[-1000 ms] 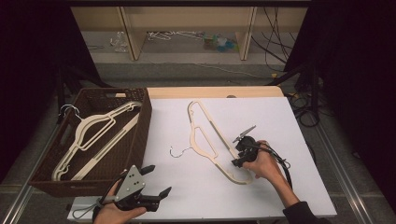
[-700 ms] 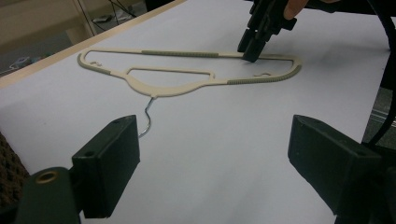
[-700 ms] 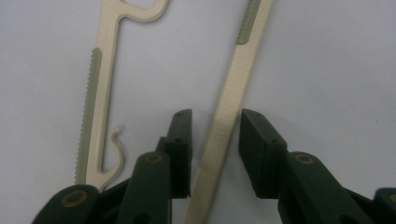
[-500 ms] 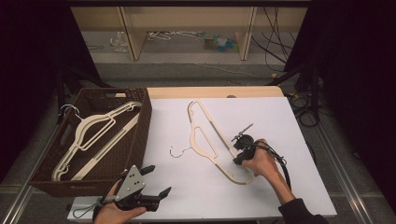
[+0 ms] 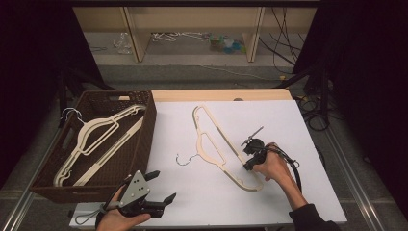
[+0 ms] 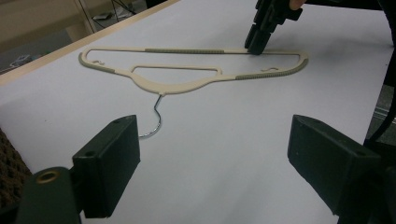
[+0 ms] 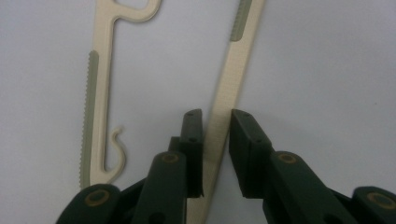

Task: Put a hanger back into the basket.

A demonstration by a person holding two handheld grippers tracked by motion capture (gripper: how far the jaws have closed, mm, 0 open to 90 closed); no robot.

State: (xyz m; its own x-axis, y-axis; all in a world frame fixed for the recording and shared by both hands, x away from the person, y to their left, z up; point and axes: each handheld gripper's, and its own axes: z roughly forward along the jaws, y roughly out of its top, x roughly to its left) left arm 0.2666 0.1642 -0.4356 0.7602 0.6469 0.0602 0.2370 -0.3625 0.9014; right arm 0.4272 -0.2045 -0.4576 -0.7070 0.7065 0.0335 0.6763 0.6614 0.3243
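One hanger bar (image 7: 229, 93) between right claw (image 7: 215, 140) jaws

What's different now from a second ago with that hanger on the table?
The right gripper has just been closing its jaws around the bottom bar of the cream hanger, which now sits between them. The hanger lies where it did. The left gripper, open, and the basket with its hangers are unchanged.
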